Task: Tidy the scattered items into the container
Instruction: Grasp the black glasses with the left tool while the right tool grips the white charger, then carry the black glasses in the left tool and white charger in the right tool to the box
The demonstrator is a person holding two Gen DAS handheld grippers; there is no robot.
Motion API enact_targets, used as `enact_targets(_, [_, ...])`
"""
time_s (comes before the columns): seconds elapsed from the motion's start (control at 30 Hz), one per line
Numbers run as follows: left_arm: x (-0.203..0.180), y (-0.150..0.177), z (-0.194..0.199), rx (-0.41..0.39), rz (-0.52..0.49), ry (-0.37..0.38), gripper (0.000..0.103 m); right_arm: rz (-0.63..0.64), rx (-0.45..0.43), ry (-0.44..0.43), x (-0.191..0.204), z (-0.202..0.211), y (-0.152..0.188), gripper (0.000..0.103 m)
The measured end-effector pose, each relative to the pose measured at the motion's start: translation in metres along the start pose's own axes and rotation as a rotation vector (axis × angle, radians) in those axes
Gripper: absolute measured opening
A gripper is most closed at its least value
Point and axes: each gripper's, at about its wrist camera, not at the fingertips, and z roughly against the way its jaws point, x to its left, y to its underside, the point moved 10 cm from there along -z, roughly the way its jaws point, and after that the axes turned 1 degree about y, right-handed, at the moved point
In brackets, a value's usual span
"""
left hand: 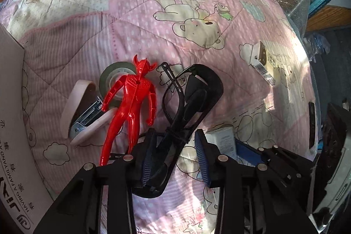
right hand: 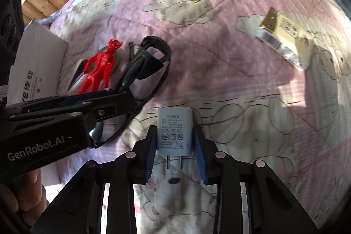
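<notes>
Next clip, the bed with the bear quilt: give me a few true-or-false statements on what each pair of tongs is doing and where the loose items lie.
1. The right tongs straddle a white plug adapter. True.
2. The adapter's prongs point away from the camera. False: they point toward it.
3. The left tongs are around the black glasses. True; the pads are spread, not yet closed.
4. The red figure lies inside the cardboard box. False: it lies on the quilt, partly over a tape roll.
5. A snack packet lies far from the other items. True.
</notes>
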Motion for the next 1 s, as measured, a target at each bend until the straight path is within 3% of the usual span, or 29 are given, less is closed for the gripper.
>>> enact_targets(0.13, [-0.004,-0.001,-0.003,-0.002,-0.011,0.003,0.031,-0.059,-0.008,-0.030,-0.020,0.002,-0.006,0.035])
enact_targets(0.3, [-0.003,-0.010,-0.014,0.009,0.020,0.011,0.031,-0.024,-0.041,-0.008,-0.018,0.001,-0.010,0.035])
enact_targets(0.37, [-0.004,-0.010,-0.016,0.008,0.007,-0.015,0.021,-0.026,-0.040,-0.012,-0.020,0.003,-0.010,0.034])
enact_targets(0.5, [-0.011,-0.010,-0.014,0.010,-0.007,-0.018,0.019,-0.065,-0.039,-0.032,-0.024,0.009,-0.007,0.034])
enact_targets(0.7, [-0.013,-0.010,0.004,-0.023,0.010,0.005,0.019,-0.082,-0.037,-0.039,-0.026,0.018,0.000,0.034])
enact_targets(1.0, [-0.021,0.004,0.029,-0.066,-0.012,-0.041,0.019,-0.078,-0.047,-0.041,-0.020,0.032,0.010,0.034])
